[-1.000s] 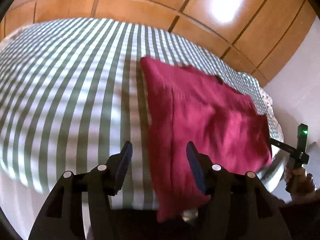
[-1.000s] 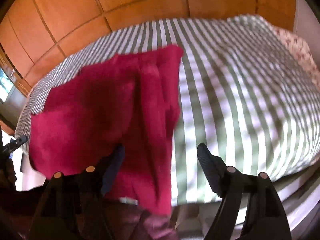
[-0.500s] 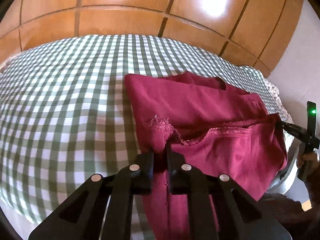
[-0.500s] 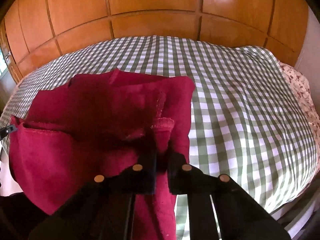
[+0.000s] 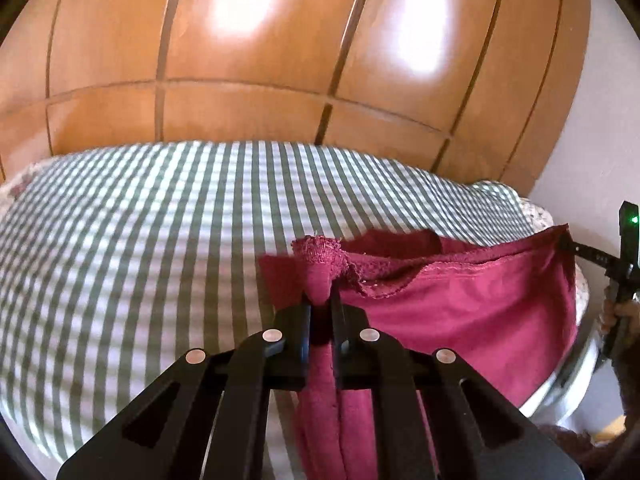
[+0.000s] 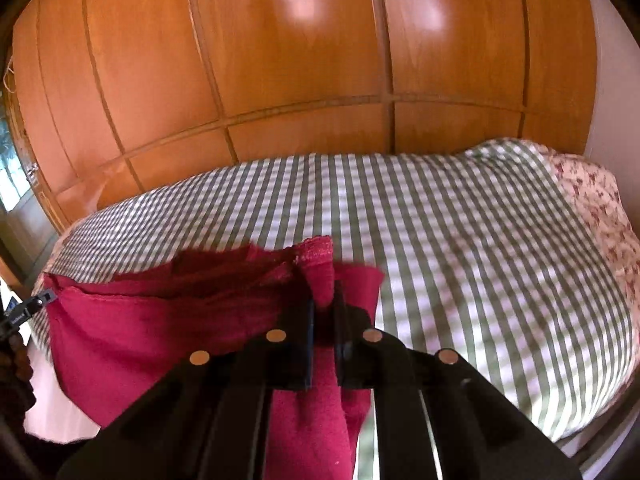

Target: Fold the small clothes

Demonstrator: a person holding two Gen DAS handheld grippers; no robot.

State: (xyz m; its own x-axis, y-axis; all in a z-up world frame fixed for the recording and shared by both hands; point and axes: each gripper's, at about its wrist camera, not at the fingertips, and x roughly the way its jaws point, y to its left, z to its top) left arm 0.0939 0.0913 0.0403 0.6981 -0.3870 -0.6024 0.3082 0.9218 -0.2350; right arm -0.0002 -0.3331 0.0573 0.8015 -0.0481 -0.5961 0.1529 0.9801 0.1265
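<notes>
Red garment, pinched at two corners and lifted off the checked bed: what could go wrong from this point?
1. Both grips are shallow. The left gripper and the right gripper each hold only a bunched corner of the red garment, so a corner may slip out mid-fold.
2. The cloth sags between them, with inner layers showing behind the top hem, so it may land creased on the checked bedspread.
3. Much of it hangs over the bed's near edge and could drag.
</notes>
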